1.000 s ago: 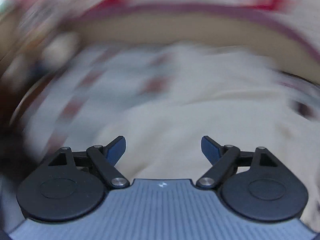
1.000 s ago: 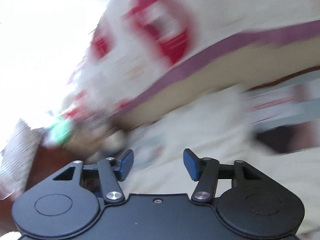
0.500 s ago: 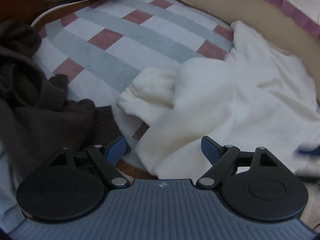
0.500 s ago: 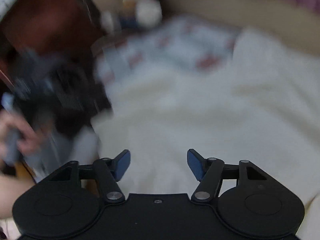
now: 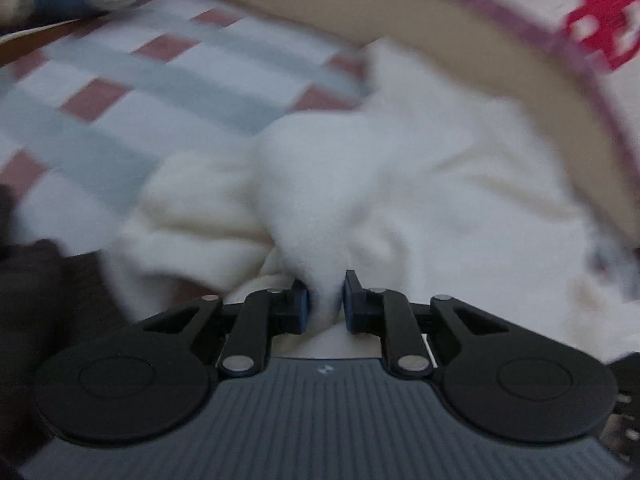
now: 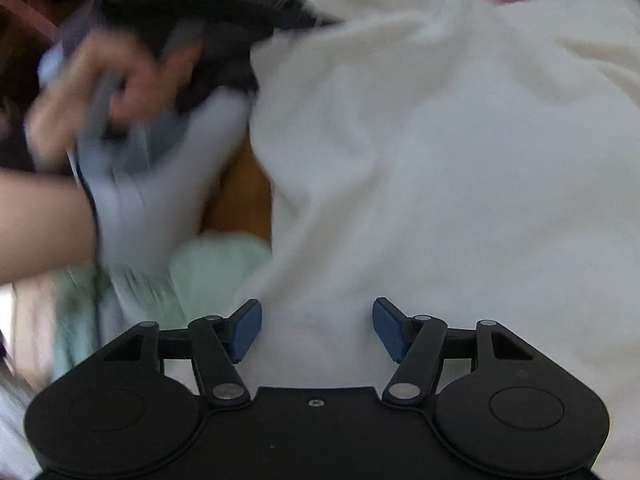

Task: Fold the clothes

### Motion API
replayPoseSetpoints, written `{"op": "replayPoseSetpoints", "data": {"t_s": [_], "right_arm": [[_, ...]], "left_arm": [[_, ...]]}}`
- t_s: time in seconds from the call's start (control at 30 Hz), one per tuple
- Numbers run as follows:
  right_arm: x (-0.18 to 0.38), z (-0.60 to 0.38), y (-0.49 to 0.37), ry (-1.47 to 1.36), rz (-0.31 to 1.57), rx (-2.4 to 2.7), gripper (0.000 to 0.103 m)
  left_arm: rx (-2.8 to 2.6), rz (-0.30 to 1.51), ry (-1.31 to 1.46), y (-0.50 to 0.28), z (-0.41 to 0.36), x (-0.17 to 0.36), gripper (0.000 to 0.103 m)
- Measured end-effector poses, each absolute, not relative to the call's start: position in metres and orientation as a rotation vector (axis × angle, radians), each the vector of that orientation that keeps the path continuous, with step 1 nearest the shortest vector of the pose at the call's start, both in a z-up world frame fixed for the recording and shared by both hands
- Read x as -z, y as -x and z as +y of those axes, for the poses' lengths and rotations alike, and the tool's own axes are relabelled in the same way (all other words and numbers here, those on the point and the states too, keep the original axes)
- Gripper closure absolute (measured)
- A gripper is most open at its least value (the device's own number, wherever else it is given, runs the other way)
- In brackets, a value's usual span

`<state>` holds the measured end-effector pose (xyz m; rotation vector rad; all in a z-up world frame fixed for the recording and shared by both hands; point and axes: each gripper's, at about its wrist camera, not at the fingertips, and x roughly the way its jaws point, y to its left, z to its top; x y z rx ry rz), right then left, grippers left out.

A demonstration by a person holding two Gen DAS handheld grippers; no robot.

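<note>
White garment (image 5: 420, 184) on checked blanket (image 5: 132, 92), beige edge (image 5: 440, 24) behind

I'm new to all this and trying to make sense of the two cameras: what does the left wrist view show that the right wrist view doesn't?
Only the left wrist view shows the left gripper shut on a pinch of the white garment, the checked blanket beneath, and a dark garment at the left edge.

Only the right wrist view shows the open right gripper, the person's hand holding the other tool, and pale green cloth.

Both show the white garment spread in front of the fingers.
</note>
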<state>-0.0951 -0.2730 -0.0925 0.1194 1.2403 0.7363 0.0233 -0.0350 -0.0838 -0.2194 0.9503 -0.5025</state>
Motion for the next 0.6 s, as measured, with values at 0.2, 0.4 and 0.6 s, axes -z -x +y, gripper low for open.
{"op": "replayPoseSetpoints", "data": {"t_s": [0.2, 0.4, 0.6], "right_arm": [[0.078, -0.352, 0.058, -0.761, 0.948, -0.572, 0.036], [0.097, -0.342, 0.054, -0.766, 0.957, -0.416, 0.035], [0.112, -0.328, 0.043, -0.607, 0.984, -0.351, 0.037]], "left_arm": [[0.796, 0.969, 0.130, 0.006, -0.106, 0.076, 0.087], [0.890, 1.066, -0.081, 0.025, -0.148, 0.093, 0.086], [0.890, 0.968, -0.002, 0.027, -0.137, 0.075, 0.078]]}}
